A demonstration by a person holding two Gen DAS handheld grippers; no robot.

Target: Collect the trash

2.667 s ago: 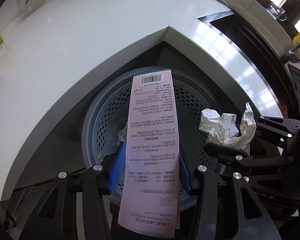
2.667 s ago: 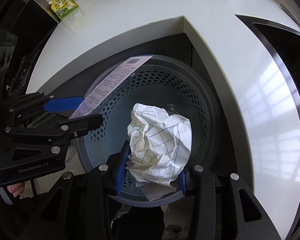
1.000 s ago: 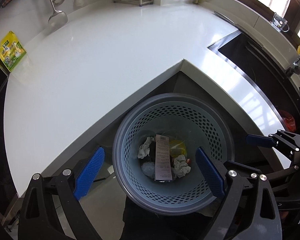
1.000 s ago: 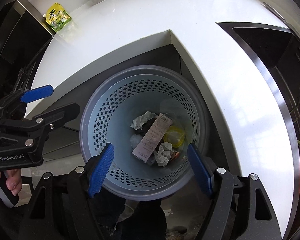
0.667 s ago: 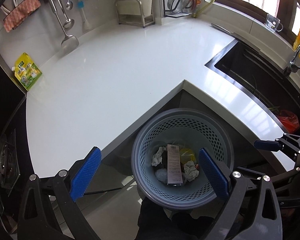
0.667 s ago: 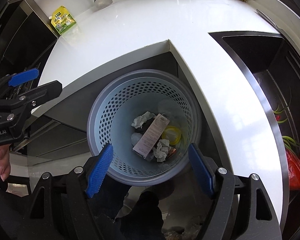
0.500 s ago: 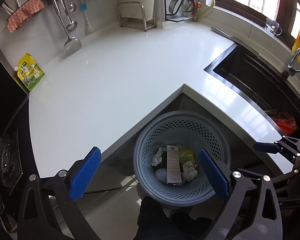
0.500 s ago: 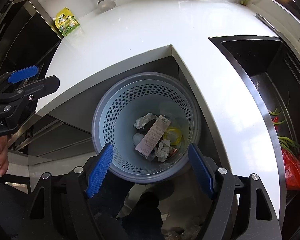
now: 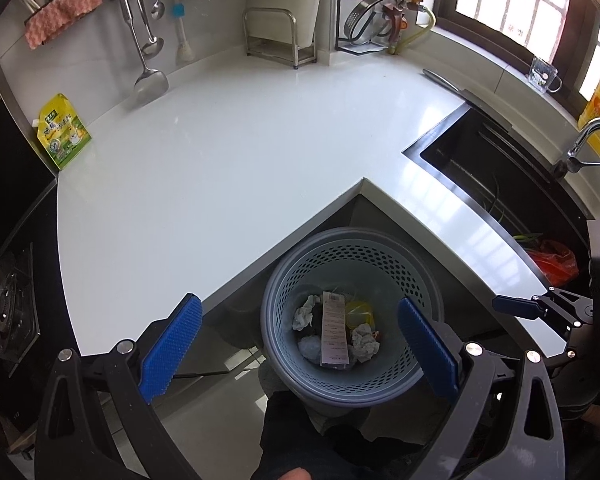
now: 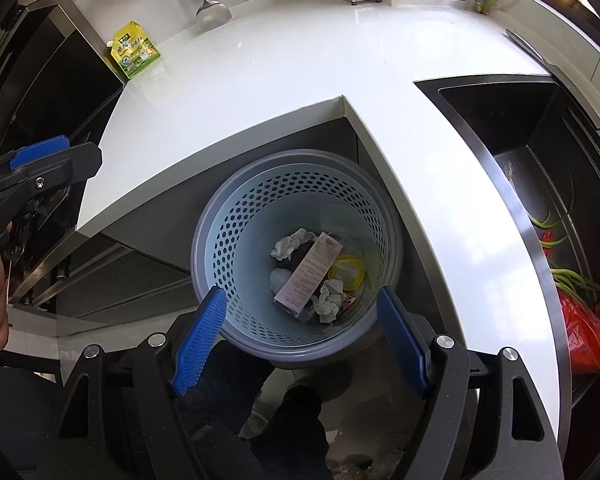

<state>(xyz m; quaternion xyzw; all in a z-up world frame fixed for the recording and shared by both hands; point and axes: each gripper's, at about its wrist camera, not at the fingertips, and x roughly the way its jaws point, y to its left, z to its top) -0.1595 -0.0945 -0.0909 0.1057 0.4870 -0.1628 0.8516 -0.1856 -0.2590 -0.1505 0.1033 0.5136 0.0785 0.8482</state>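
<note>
White L-shaped table [image 9: 228, 168] fills most of both views; its inner corner points down at the floor. Dark sink [image 10: 512, 120] cut into its right arm. Grey perforated bin [image 9: 354, 248] on the floor, tucked against that inner corner, below table level. Left tongs [image 9: 298, 340]: wide, nothing between the blue pads, jaws have just been opening, above the bin's near-left rim. Right tongs [image 10: 300, 338]: wide, nothing held, pads either side of the bin's near rim. Green-yellow pouch [image 9: 63, 133] upright at the table's far-left edge against the wall. In the bin bottom: pink printed card [image 10: 310, 271] lying flat on top, crumpled paper wads [image 10: 330, 300] beside it, yellow ring [image 10: 348, 272] right of the card.
</note>
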